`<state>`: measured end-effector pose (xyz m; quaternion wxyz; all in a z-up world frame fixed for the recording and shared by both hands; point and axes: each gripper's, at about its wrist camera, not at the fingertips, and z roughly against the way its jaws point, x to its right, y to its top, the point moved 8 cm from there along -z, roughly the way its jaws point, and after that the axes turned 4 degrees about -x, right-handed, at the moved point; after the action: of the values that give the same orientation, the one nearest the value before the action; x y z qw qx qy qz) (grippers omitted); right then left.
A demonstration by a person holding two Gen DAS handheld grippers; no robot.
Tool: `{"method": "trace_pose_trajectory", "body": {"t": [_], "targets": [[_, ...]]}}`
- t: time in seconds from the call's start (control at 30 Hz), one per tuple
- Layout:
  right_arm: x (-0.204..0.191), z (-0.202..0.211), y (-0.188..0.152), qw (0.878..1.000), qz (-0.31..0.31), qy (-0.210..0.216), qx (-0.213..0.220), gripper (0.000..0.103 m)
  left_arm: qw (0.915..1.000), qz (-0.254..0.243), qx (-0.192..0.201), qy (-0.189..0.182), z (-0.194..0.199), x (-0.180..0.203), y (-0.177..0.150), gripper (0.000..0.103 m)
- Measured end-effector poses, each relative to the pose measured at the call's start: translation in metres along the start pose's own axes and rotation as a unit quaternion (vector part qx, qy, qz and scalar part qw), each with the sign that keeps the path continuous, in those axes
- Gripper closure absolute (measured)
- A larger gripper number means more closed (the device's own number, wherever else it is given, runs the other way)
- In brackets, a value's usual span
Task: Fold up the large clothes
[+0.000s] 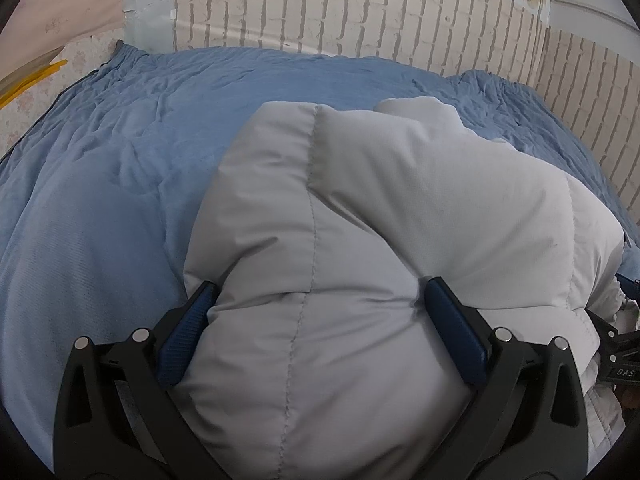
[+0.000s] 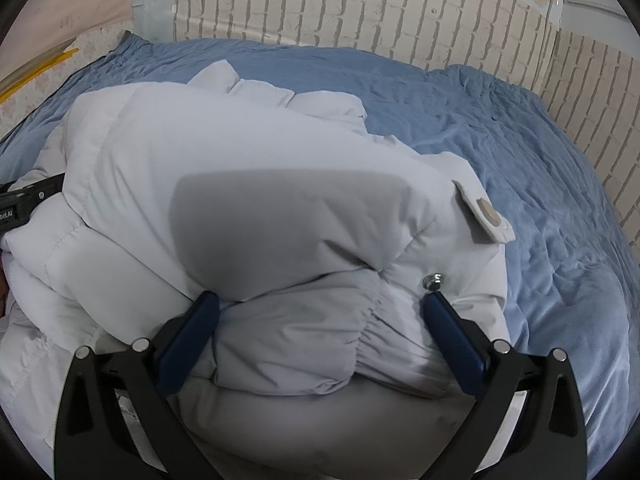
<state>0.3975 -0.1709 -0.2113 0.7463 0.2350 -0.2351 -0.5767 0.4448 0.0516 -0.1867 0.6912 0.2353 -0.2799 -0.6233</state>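
A: Seems to be the middle of a fold. Pale grey padded puffer jacket [image 1: 360,208] bunched up on the blue crumpled bed cover [image 1: 120,152], lying near the cream brick-pattern wall [image 1: 360,8].

B: Agreed. Left hand-held gripper [image 1: 316,296] spread wide, with a thick stitched part of the jacket swelling between the blue pads [image 1: 456,332]. Pressing on both sides, it looks, but hard to call a firm clamp.

A: And on the right side?

B: Right hand-held gripper [image 2: 320,304] also wide, around a gathered elastic part of the jacket, perhaps a cuff or a hem. Small flap with a round snap button [image 2: 490,216] just above, and a metal stud [image 2: 432,280] touching almost the right pad.

A: Then the step in hand: probably carrying a doubled part of the jacket over the rest.

B: Next move, as a guess: lowering both grippers together, laying the padded layer flat, then letting go and pressing out the air. Thick filling likely to spring back, so slow and even.
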Motion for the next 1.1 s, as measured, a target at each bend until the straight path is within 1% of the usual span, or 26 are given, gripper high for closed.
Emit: {"method": "trace_pose_trajectory", "body": {"t": [0.4,0.5,0.53,0.6,0.63,0.67,0.7,0.73,0.77,0.8,0.83,0.87,0.9,0.93,0.97,1.0,1.1], "targets": [[0.0,0.0,0.0,1.0,-0.001,0.003,0.001,0.001,1.0,0.0,0.001,0.0,-0.004,0.002,-0.002,0.003],[0.002,0.008,0.001,1.0,-0.006,0.004,0.007,0.002,0.9999,0.006,0.007,-0.008,0.004,-0.001,-0.002,0.003],[0.005,0.018,0.004,1.0,-0.012,-0.004,0.014,0.002,0.9999,0.009,0.01,-0.008,0.01,-0.002,0.0,0.004],[0.011,0.036,0.018,0.998,-0.016,-0.032,0.045,0.002,0.9989,-0.006,0.047,-0.001,0.036,0.005,0.018,0.004],[0.012,0.047,0.029,0.997,-0.014,-0.046,0.067,0.002,0.9962,-0.028,0.083,-0.005,0.056,0.018,0.034,0.003],[0.01,0.059,0.042,0.994,-0.012,-0.05,0.092,0.002,0.9922,-0.055,0.111,-0.011,0.073,0.036,0.048,0.003],[0.006,0.066,0.052,0.993,-0.009,-0.045,0.107,0.002,0.9894,-0.077,0.123,-0.011,0.081,0.049,0.056,0.003],[0.001,0.068,0.061,0.992,-0.004,-0.036,0.118,0.002,0.9852,-0.114,0.128,-0.008,0.085,0.069,0.061,0.003],[0.0,0.064,0.063,0.992,-0.001,-0.034,0.119,0.002,0.9823,-0.14,0.125,-0.004,0.083,0.082,0.062,0.003],[-0.001,0.057,0.064,0.993,0.0,-0.035,0.114,0.002,0.9778,-0.17,0.123,0.01,0.073,0.097,0.06,0.003],[0.001,0.036,0.058,0.995,-0.001,-0.036,0.092,0.002,0.976,-0.18,0.118,0.035,0.059,0.103,0.056,0.003],[0.003,0.02,0.051,0.997,-0.003,-0.035,0.073,0.002,0.9779,-0.175,0.099,0.056,0.039,0.104,0.05,0.003],[0.004,0.004,0.043,0.998,-0.006,-0.031,0.058,0.002,0.9814,-0.167,0.078,0.055,0.024,0.103,0.044,0.003],[0.007,-0.005,0.038,0.998,-0.008,-0.02,0.058,0.001,0.9872,-0.148,0.041,0.044,0.0,0.099,0.033,0.003],[0.009,-0.009,0.035,0.998,-0.006,-0.017,0.065,0.001,0.9898,-0.134,0.031,0.038,-0.01,0.095,0.029,0.003],[0.008,-0.011,0.035,0.998,-0.003,-0.021,0.061,0.001,0.9911,-0.122,0.04,0.035,-0.016,0.09,0.028,0.003],[0.002,-0.017,0.034,0.997,0.012,-0.045,0.055,0.001,0.9882,-0.134,0.046,0.057,-0.02,0.093,0.022,0.003]]}}
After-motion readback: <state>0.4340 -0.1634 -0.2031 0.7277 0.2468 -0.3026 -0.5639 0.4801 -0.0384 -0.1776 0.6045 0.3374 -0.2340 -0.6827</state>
